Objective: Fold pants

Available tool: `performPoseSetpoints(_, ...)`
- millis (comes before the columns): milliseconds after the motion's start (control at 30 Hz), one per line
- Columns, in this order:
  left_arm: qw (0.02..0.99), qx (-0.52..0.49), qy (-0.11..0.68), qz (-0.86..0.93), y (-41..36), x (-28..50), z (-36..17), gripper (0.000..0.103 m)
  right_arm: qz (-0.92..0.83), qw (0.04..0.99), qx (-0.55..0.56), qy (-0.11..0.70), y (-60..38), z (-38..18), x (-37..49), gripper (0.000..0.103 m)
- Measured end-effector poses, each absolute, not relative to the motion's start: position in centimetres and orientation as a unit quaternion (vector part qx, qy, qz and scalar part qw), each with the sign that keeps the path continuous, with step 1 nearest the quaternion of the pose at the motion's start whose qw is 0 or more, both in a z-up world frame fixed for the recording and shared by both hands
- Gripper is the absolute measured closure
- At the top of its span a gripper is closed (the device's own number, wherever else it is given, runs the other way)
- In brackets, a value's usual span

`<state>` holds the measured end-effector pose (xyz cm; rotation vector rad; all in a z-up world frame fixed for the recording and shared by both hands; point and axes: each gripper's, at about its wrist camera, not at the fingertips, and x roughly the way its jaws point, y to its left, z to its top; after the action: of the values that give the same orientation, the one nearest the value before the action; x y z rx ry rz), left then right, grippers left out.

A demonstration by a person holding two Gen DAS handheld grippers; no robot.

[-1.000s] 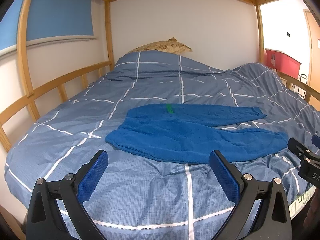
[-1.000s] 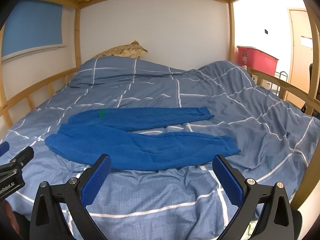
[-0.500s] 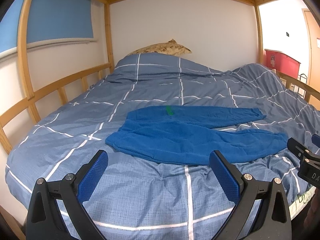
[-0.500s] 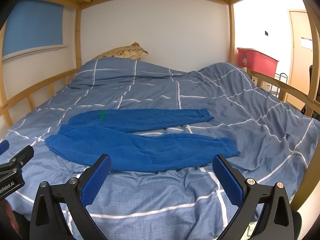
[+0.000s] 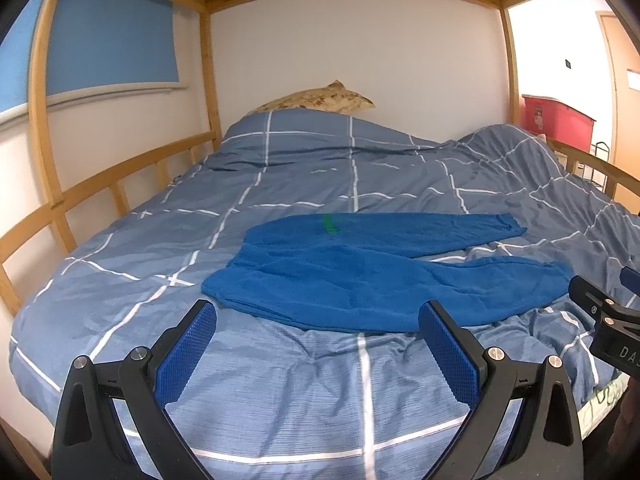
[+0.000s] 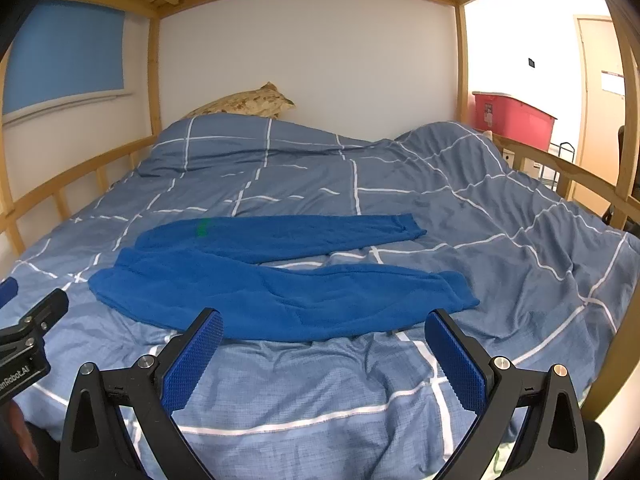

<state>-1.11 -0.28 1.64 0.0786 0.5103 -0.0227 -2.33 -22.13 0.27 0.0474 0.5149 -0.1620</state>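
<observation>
Ahead of both grippers the blue-checked duvet (image 5: 280, 380) carries the blue pants (image 5: 360, 280), spread flat with their long axis running crosswise, waistband out to the left and both legs trailing to the right. The left gripper (image 5: 316, 344) hangs nearest the waist end and the right gripper (image 6: 324, 350) nearest the leg cuffs (image 6: 456, 292), each spread wide, holding nothing, just short of the near edge

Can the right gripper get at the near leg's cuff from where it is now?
Probably yes. The right gripper is open and empty, and the cuff lies flat on the duvet just ahead to its right. Only bare bedding lies between; the left gripper is off to the other side.
</observation>
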Motion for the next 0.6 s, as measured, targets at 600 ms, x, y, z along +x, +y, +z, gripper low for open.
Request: performPoseSetpoints(600, 0.961, 0.044, 0.256, -0.091, -14.0, 4.9, -1.9, 0.0, -0.179, 0.954, 0.054, 0.233, -33.5, -2.8, -0.2, 0.007)
